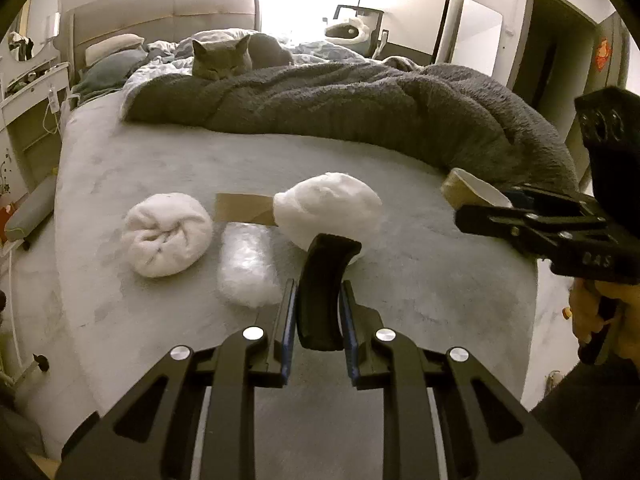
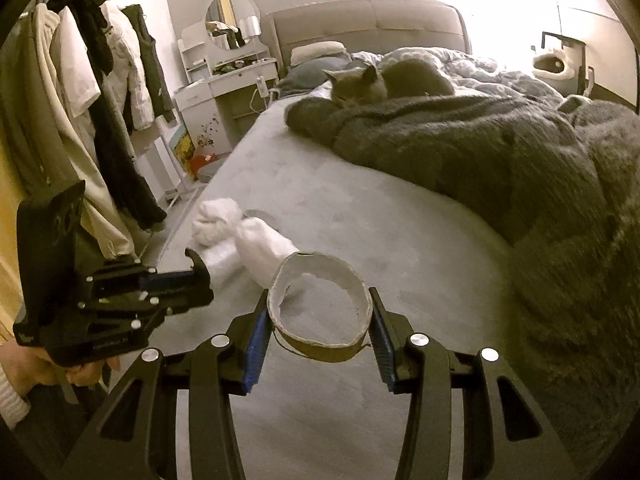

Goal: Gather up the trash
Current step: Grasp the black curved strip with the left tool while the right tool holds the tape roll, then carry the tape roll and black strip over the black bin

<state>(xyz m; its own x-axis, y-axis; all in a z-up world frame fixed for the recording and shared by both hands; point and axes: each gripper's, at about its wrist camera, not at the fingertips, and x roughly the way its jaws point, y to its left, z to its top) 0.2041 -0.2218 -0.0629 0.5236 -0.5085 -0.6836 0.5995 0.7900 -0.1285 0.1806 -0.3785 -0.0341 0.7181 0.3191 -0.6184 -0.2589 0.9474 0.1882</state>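
My left gripper (image 1: 318,300) is shut on a curved black plastic piece (image 1: 326,276) and holds it above the bed. It shows from the side in the right wrist view (image 2: 176,284). My right gripper (image 2: 318,316) is shut on an empty cardboard tape ring (image 2: 320,304), held above the bed; the ring also shows in the left wrist view (image 1: 472,192). On the bed lie two white wads (image 1: 168,234) (image 1: 328,204), a bubble-wrap packet (image 1: 248,264) and a brown cardboard piece (image 1: 240,208).
A grey cat (image 1: 224,58) lies on the rumpled dark blanket (image 1: 360,100) across the far half of the bed (image 1: 420,280). A clothes rack (image 2: 88,92) and a dressing table (image 2: 232,76) stand left of the bed. A doorway (image 1: 544,40) is at the right.
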